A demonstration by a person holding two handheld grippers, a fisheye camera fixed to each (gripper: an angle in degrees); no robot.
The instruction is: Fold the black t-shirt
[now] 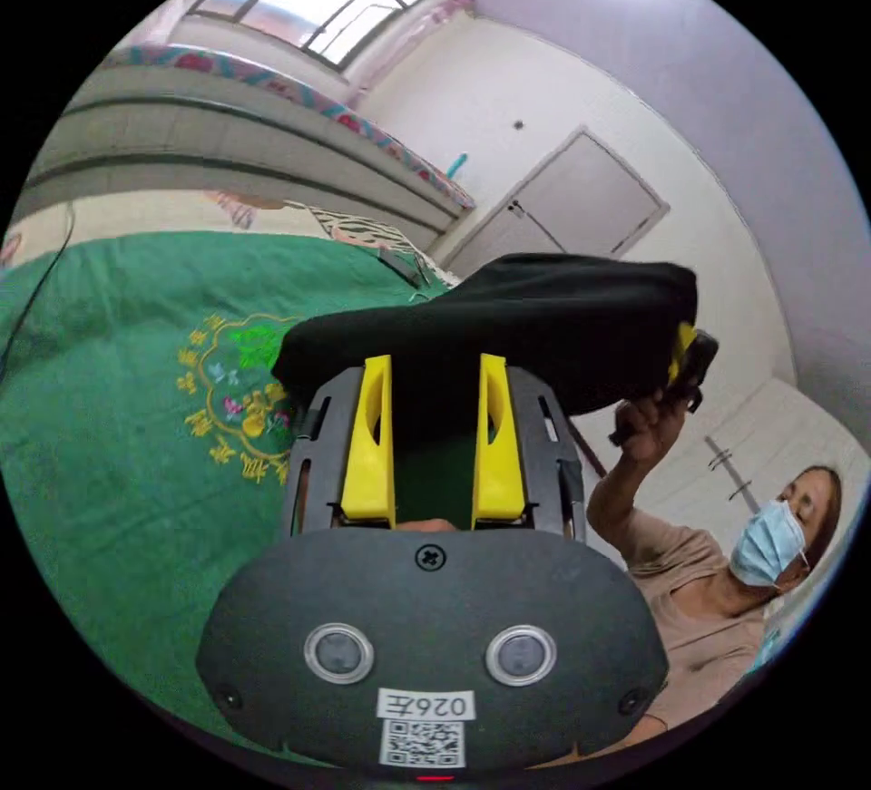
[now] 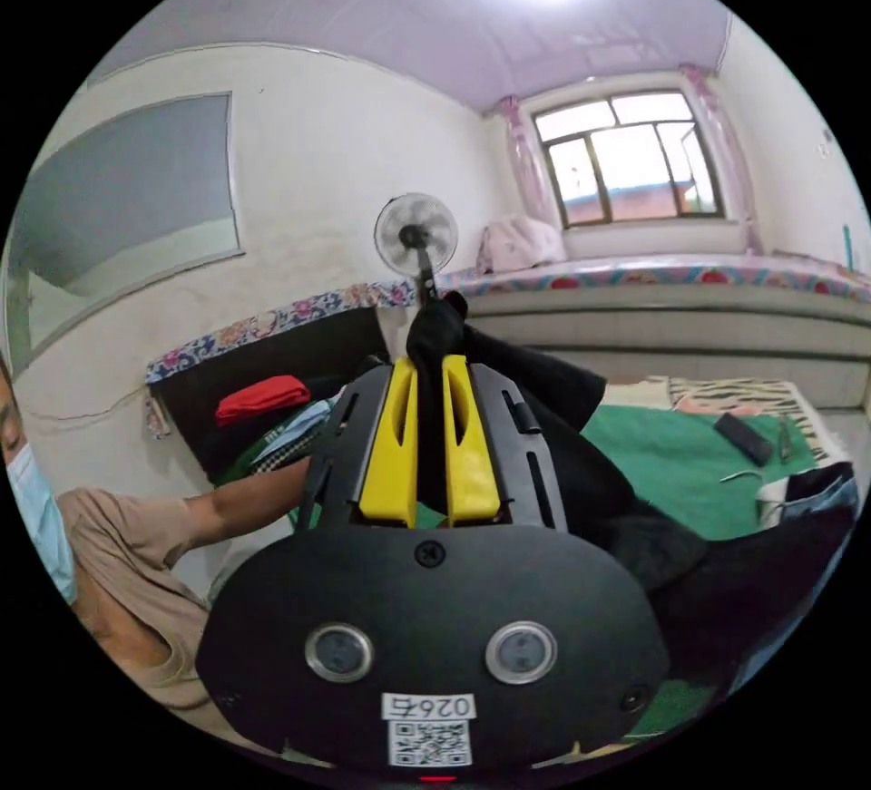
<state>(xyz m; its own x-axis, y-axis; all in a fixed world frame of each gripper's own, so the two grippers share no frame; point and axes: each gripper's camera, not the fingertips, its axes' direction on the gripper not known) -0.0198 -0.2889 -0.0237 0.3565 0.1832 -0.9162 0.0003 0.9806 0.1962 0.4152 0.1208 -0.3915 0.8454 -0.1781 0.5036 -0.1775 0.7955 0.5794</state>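
Your left gripper [image 1: 434,373] has its jaws apart, the black shirt [image 1: 508,327] draped over their tips; whether they pinch it, you cannot tell. Your right gripper [image 2: 429,373] is clenched on a bunch of the shirt [image 2: 562,445], lifted above the green bedspread [image 1: 118,391]. Behind stand one fan [image 2: 415,238] and one window [image 2: 631,157]; one remote [image 2: 742,438] lies on the bed.

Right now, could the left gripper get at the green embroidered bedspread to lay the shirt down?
Probably yes. The left gripper holds the black t-shirt lifted above the green bedspread, whose embroidered part lies bare with nothing between.
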